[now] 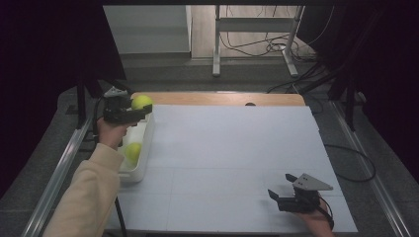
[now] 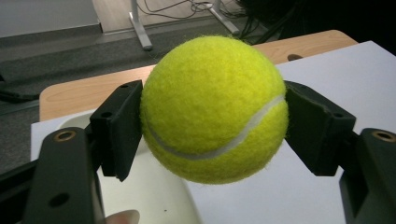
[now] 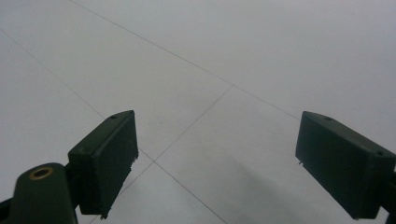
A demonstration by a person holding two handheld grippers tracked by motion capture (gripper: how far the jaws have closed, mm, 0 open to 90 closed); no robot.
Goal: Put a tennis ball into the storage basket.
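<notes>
A yellow-green tennis ball (image 2: pixel 212 109) sits clamped between the two black pads of my left gripper (image 2: pixel 212 121), which is shut on it. In the high view this ball (image 1: pixel 141 102) hangs above the far end of a white tray (image 1: pixel 140 169) at the table's left edge, held by my left gripper (image 1: pixel 141 111). A second tennis ball (image 1: pixel 132 151) lies inside the tray, nearer the person. My right gripper (image 1: pixel 279 190) rests low near the front right of the white table top (image 1: pixel 227 158); its jaws stand wide apart (image 3: pixel 217 158) with nothing between them.
A cream sleeve (image 1: pixel 86 197) reaches in from the bottom left along the tray. A strip of wooden table edge (image 1: pixel 222 98) runs along the far side. Metal rails (image 1: pixel 59 168) flank the table. Cables and a stand's legs (image 1: pixel 257 44) lie on the floor beyond.
</notes>
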